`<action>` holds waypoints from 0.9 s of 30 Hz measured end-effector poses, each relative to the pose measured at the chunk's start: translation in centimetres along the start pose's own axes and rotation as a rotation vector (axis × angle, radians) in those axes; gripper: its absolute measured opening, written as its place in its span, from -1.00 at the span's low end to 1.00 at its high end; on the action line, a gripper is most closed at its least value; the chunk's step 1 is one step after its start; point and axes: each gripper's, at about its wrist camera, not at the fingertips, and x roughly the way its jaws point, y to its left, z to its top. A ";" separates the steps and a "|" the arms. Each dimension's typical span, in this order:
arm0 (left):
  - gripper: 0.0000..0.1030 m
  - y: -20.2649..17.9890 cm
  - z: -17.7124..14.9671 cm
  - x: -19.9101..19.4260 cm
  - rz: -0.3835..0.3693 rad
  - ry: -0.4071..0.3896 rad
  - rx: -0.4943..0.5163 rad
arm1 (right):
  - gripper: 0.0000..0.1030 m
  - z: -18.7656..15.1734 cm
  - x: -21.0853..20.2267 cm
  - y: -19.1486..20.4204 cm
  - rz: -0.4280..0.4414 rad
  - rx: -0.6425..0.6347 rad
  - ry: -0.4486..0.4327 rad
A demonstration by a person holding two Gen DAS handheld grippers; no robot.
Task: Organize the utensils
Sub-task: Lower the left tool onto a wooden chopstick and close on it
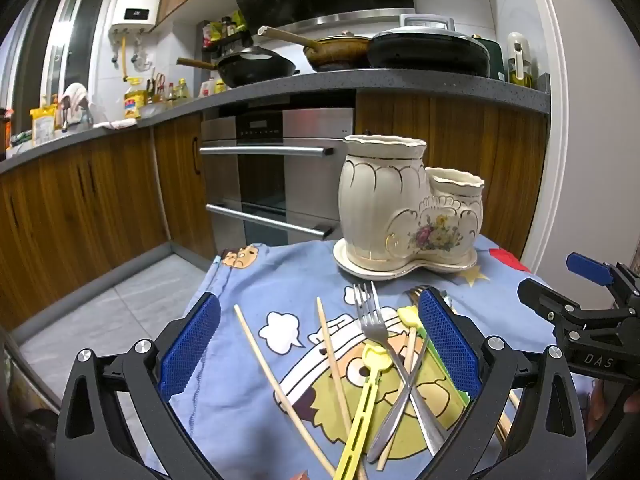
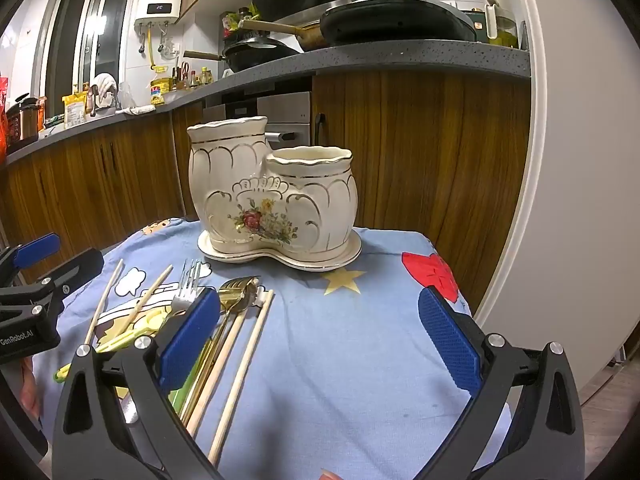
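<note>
A cream ceramic two-pot utensil holder (image 1: 404, 208) (image 2: 272, 196) with a flower print stands on its saucer at the far side of the blue cartoon cloth (image 1: 256, 288) (image 2: 340, 340); both pots look empty. Loose utensils lie on the cloth: a steel fork (image 1: 374, 320) (image 2: 187, 286), wooden chopsticks (image 1: 276, 384) (image 2: 240, 364), a yellow plastic utensil (image 1: 366, 392) and a gold spoon (image 2: 236, 292). My left gripper (image 1: 320, 344) is open, its fingers straddling the pile, holding nothing. My right gripper (image 2: 320, 336) is open and empty over the cloth, right of the utensils.
Behind the table are wooden cabinets (image 1: 80, 208), a steel oven (image 1: 276, 176) and a dark counter (image 1: 360, 84) with woks and pans. A white wall (image 2: 580, 160) is close on the right. Each gripper shows in the other's view, the right one (image 1: 580, 312) and the left one (image 2: 32, 304).
</note>
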 end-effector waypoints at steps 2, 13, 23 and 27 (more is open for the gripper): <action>0.90 0.0 0.0 0.0 -0.001 0.002 0.001 | 0.90 0.0 0.1 0.0 -0.001 -0.001 0.009; 0.90 2.3 -0.1 0.6 -0.010 0.044 -0.065 | 0.90 0.2 0.1 0.2 0.008 -0.014 0.012; 0.87 7.1 1.4 -0.1 0.060 0.071 -0.158 | 0.90 0.6 0.5 -1.3 0.075 0.048 0.044; 0.67 6.8 1.0 1.0 0.062 0.166 -0.124 | 0.90 0.5 0.5 -1.6 0.108 0.055 0.055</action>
